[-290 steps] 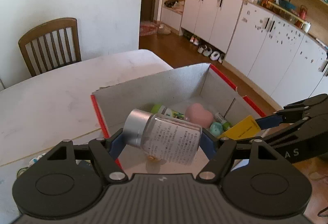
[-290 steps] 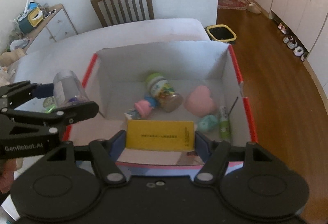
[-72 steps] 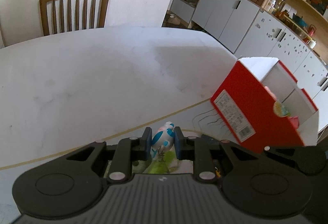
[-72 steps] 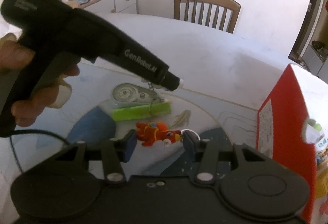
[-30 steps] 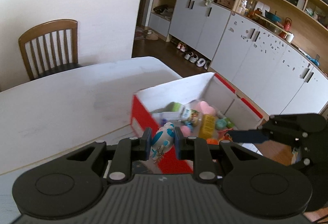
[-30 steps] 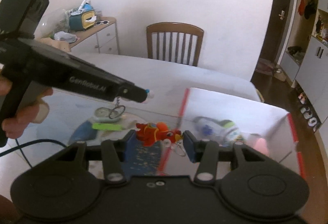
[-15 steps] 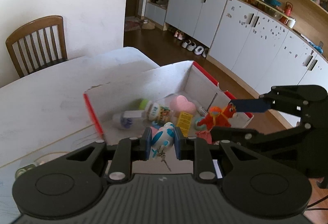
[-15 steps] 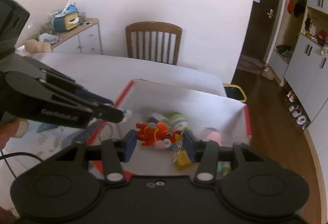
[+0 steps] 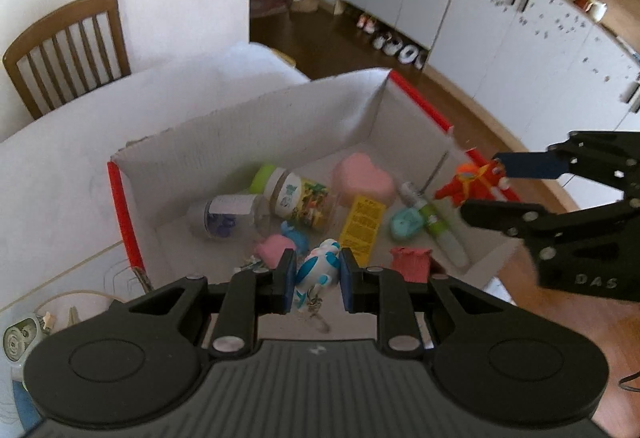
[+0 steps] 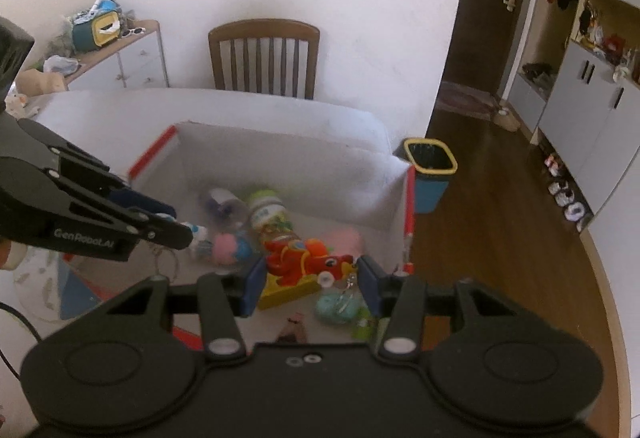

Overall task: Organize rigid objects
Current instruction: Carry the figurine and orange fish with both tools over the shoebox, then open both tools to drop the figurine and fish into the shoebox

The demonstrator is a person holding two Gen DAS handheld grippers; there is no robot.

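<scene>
My left gripper (image 9: 315, 280) is shut on a small white and blue toy keychain (image 9: 318, 268), held over the near part of the red-edged white cardboard box (image 9: 248, 125). My right gripper (image 10: 312, 276) is shut on a red and orange toy keychain (image 10: 308, 258), also above the box (image 10: 280, 153); in the left wrist view the red and orange toy (image 9: 470, 183) hangs over the box's right wall. Inside the box lie a clear bottle (image 9: 230, 215), a green-capped jar (image 9: 298, 195), a pink heart (image 9: 362, 177), a yellow card (image 9: 362, 224) and several small toys.
The box stands on a white table (image 9: 60, 165) with a wooden chair (image 10: 264, 57) behind it. A tape dispenser (image 9: 20, 338) lies on the table at the lower left. A blue bin with a yellow rim (image 10: 430, 173) stands on the wood floor beyond the box.
Both grippers have moved with their toys from beside the box to above its inside and sunk a little toward it. Neither grip has changed.
</scene>
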